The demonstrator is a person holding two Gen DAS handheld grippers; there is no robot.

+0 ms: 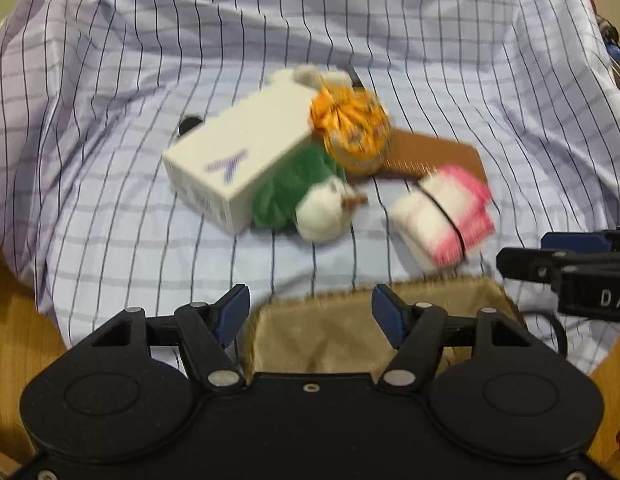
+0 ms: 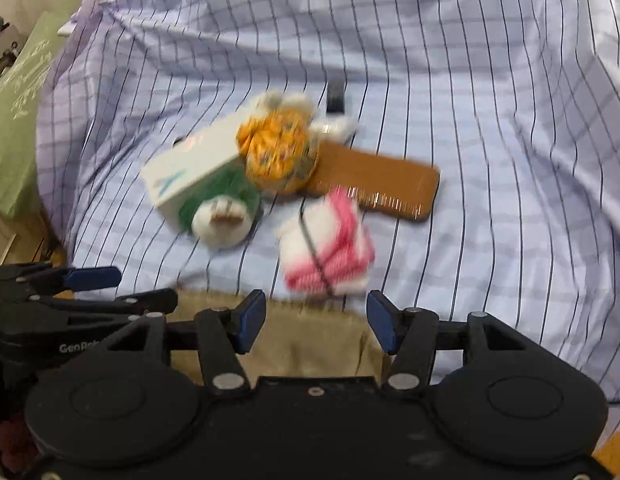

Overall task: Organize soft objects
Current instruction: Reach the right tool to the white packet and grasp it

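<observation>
Left wrist view shows the left gripper with its blue-tipped fingers spread wide and nothing between them, hovering over a tan cloth pouch at the near edge of the striped sheet. The right gripper, seen from its own camera, stands the same way, fingers apart and empty above that pouch. I take it the two sit side by side there because the pouch is meant to receive the soft things and may need holding open (that is a guess).

Beyond them the pile lies in a heap mid-sheet. A white carton lies slanted, and tucked against its near side is a green fuzzy toy with a white round end. An orange patterned fabric ball sits on top where the carton meets a brown comb, so lifting it first would free what lies under it. A pink-and-white folded cloth bound with a black band lies apart from the heap and nearest the pouch, just beyond its far rim, the easiest first pick for the right gripper. Both frames are blurred, so finer details of the small white bits behind the ball are unclear.
</observation>
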